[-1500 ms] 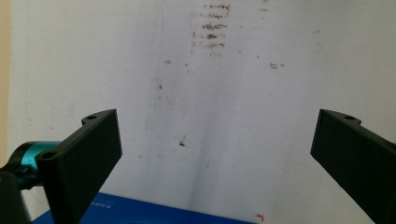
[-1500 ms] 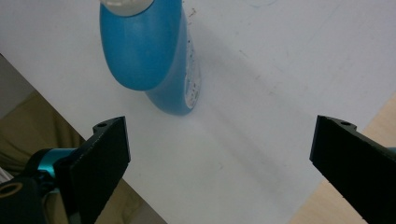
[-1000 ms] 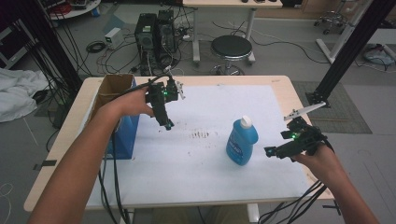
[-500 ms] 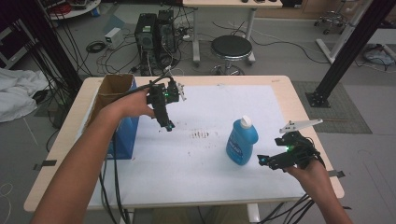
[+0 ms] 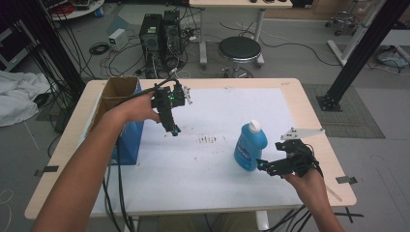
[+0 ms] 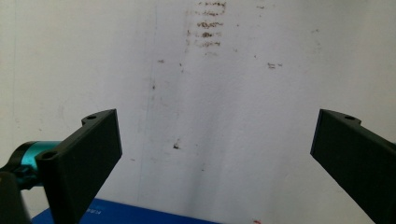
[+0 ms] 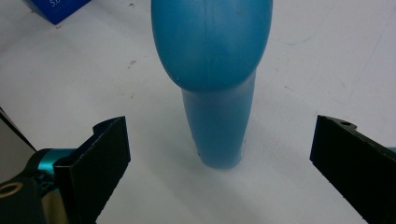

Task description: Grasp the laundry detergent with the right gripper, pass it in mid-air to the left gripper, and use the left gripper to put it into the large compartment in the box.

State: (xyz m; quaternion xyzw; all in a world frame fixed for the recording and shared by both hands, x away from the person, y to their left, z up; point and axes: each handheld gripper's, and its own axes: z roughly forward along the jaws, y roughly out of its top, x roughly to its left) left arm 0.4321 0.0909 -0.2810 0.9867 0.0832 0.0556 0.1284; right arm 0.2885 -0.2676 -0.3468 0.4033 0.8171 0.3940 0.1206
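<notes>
The blue bottle (image 5: 250,146) stands upright on the white surface (image 5: 212,159), white cap on top, straight ahead of the right gripper (image 5: 267,166) and just short of its jaws. In the right gripper view the bottle (image 7: 212,79) sits centred between the two jaws, which are spread wide and touch nothing. Well off to that gripper's far side, the left gripper (image 5: 173,129) hangs above the surface beside the blue cardboard box (image 5: 123,125), its jaws also spread wide and empty.
</notes>
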